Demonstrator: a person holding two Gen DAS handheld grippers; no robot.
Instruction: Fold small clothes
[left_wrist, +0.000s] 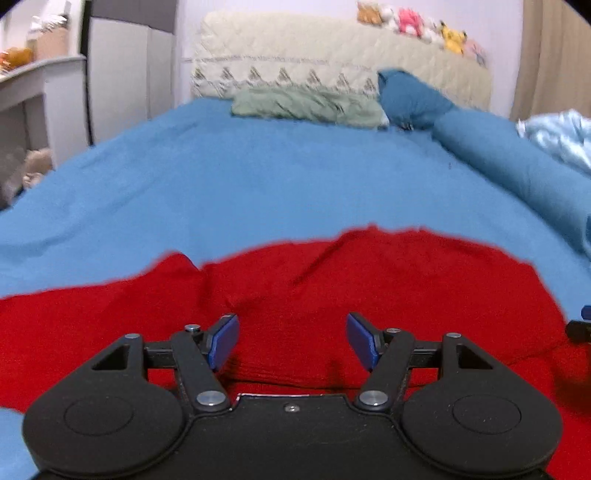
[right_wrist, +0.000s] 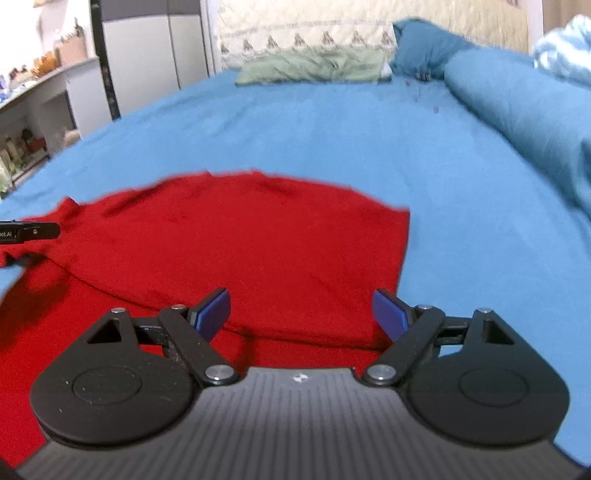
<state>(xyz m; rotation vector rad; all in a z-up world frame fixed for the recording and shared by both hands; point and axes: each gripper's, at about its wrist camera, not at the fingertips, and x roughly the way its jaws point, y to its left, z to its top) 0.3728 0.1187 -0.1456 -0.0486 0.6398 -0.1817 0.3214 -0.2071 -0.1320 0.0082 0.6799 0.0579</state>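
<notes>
Filling the lower half of the left wrist view, the red garment (left_wrist: 332, 288) lies spread on the blue bed sheet (left_wrist: 229, 177), its far edge wavy, with a raised flap at middle left. The left claw (left_wrist: 291, 341) hangs over the cloth at bottom centre, its blue pads (left_wrist: 225, 339) wide apart with nothing between them. At the right edge a dark sliver of the other tool just shows. Only this view takes in the row of plush toys (left_wrist: 417, 22) along the top of the quilted headboard (left_wrist: 295, 48) in the upper right, with a green pillow (left_wrist: 306, 105) below it.

Turning to the right wrist view, the same garment (right_wrist: 236, 251) sits lower left of centre, and here its straight right edge is seen, with bare sheet (right_wrist: 461, 229) beyond it. A folded hem line runs across the cloth just ahead of the right claw (right_wrist: 301, 314), which is also spread wide and empty, its right pad over the garment's edge. The left tool's black tip pokes in at middle left. Shelves (right_wrist: 26, 147) with small items show at far left.
</notes>
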